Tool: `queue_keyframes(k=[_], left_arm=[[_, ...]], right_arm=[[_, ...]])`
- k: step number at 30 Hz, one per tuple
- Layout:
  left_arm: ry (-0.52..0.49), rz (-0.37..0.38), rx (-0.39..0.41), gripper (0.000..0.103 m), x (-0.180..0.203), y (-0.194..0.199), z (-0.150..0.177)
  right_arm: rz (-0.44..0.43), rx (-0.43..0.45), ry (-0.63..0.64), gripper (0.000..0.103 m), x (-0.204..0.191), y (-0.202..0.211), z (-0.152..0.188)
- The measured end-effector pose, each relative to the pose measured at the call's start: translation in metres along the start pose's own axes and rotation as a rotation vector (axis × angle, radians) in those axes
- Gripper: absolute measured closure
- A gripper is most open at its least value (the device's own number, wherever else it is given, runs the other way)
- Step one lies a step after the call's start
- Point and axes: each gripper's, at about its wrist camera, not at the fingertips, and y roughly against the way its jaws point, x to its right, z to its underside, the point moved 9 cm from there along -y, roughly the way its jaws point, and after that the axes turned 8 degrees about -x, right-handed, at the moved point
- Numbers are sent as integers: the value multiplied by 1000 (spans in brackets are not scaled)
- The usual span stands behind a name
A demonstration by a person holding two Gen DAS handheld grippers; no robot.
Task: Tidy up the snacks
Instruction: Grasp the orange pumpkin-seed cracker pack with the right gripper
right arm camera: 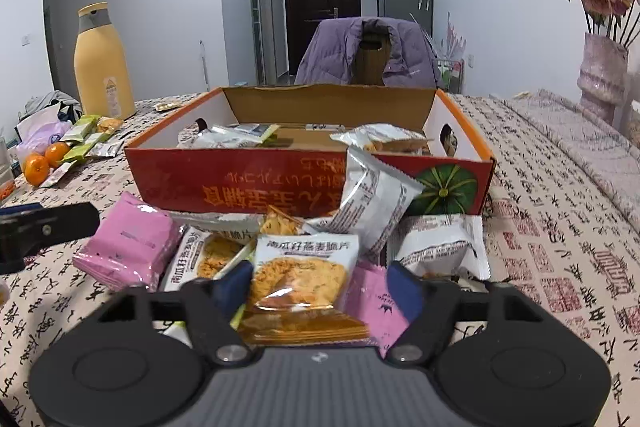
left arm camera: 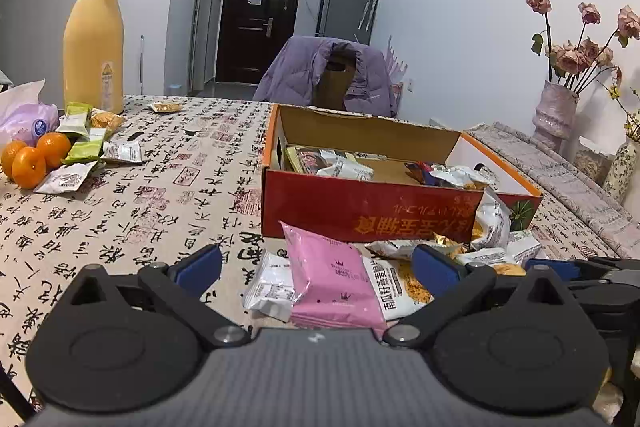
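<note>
Lifting that white-and-orange foil snack packet (right arm camera: 301, 267) cleanly means pinching it at mid-body and raising it straight, clear of the pink wrapper (its neighbour overlaps it), then over the red cardboard box (right arm camera: 304, 183) wall. It lies on the bench between the right gripper (right arm camera: 320, 287) jaws, half-closed around it; firm contact I cannot tell. Left gripper (left arm camera: 320, 267) jaws stand wide over a pink packet (left arm camera: 332, 279).

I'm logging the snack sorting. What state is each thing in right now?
Cardboard box: open-topped, a few packets inside.
Orange-and-white snack packet: between the right claw's fingers.
Right claw: partly closed around that packet; contact unclear.
Pink packet: lying on the table, ungripped.
Left claw: open, astride the pink packet.
Yellow flask: upright, capped.
</note>
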Motion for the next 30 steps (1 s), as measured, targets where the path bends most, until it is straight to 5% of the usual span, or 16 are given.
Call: queue_keyframes(k=[9,30], left_arm=[[11,6,-11,0,-2,-1,3],[-36,-46,-50,0,9,-21,4]], right_arm=[[-35,19,-16,57,-2,6,1],[-32,119,-108,58,33,26,-4]])
